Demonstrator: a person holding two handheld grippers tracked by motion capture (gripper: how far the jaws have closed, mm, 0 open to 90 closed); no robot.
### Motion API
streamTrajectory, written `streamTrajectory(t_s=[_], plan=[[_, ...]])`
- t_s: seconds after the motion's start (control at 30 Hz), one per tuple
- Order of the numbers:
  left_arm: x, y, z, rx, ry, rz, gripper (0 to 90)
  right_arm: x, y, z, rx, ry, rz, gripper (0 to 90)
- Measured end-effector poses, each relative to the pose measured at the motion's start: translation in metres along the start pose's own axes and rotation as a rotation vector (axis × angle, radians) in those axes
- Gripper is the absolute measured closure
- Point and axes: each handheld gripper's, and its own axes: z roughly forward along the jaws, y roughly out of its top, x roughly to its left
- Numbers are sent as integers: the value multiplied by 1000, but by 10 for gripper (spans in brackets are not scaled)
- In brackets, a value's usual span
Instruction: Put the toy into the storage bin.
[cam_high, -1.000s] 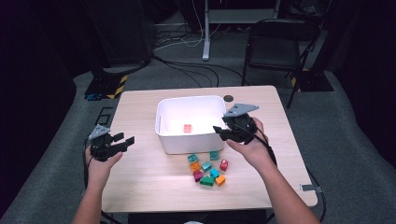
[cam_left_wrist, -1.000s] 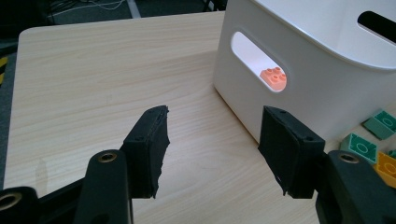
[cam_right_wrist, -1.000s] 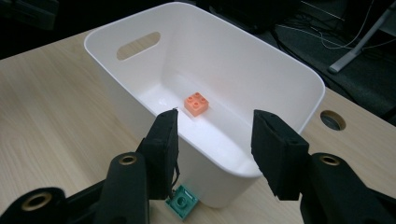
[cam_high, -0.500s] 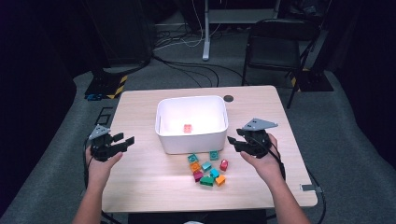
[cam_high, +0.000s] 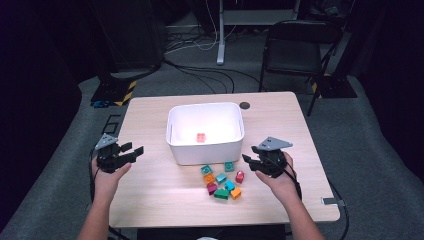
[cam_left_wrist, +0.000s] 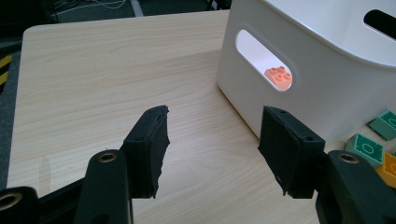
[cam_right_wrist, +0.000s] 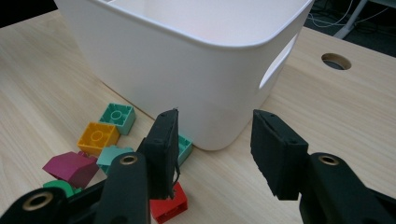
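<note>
Dark room, black folding chair (cam_high: 295, 47)

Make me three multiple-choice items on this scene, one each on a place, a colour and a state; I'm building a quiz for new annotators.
1. Where do the loose blocks lie?
A. On the table in front of the white bin's near wall
B. Behind the bin, by the table's far edge
C. On the floor

2. What colour is the single block inside the white bin?
A. Blue
B. Orange-pink
C. Black

3. How do the right tongs stand?
A. Clamped on the red block
B. Clamped on the bin's rim
C. Open, holding nothing

Answers:
1 A: the high view shows the cluster on the table just before the bin.
2 B: it shows orange-pink on the bin floor and through the handle slot.
3 C: the right gripper view shows bare pads with a gap; the red block lies below, ungripped.
</note>
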Motion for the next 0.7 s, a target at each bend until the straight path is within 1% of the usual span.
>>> streamTrajectory(t_s=[0.03, 0.07, 0.1, 0.13, 0.2, 0.23, 0.27, 0.33, 0.4, 0.47, 0.5, 0.53, 0.67, 0.7], plan=[[0, 0, 0, 4, 1, -3, 418, 1, -5, 4, 7, 6, -3, 514], [0, 0, 0, 4, 1, -3, 418, 1, -5, 4, 7, 6, -3, 514], [1, 0, 0, 9, 1, -4, 418, 1, -9, 8, 15, 20, -3, 514], [1, 0, 0, 9, 2, -5, 418, 1, -9, 8, 15, 20, -3, 514], [1, 0, 1, 7, 2, -3, 418, 2, -16, 14, 26, 40, -4, 514], [1, 0, 1, 7, 2, -3, 418, 2, -16, 14, 26, 40, -4, 514], [1, -1, 1, 8, 2, -3, 418, 2, -20, 18, 39, 51, -8, 513], [0, -1, 1, 10, 1, 0, 418, 3, -22, 19, 42, 54, -12, 512], [0, -1, 1, 14, 1, 5, 418, 3, -28, 26, 60, 71, -15, 508], [-1, -1, 2, 11, 1, 4, 418, 3, -29, 27, 64, 76, -11, 508], [-1, -1, 2, 11, 1, 4, 418, 3, -31, 29, 69, 93, -11, 508], [-1, -1, 2, 12, 1, 4, 418, 3, -32, 31, 73, 99, -11, 508], [0, -1, 2, 15, -1, 4, 418, 5, -37, 36, 95, 120, -30, 508], [0, -1, 2, 13, 1, 2, 418, 6, -40, 38, 109, 126, -38, 507]])
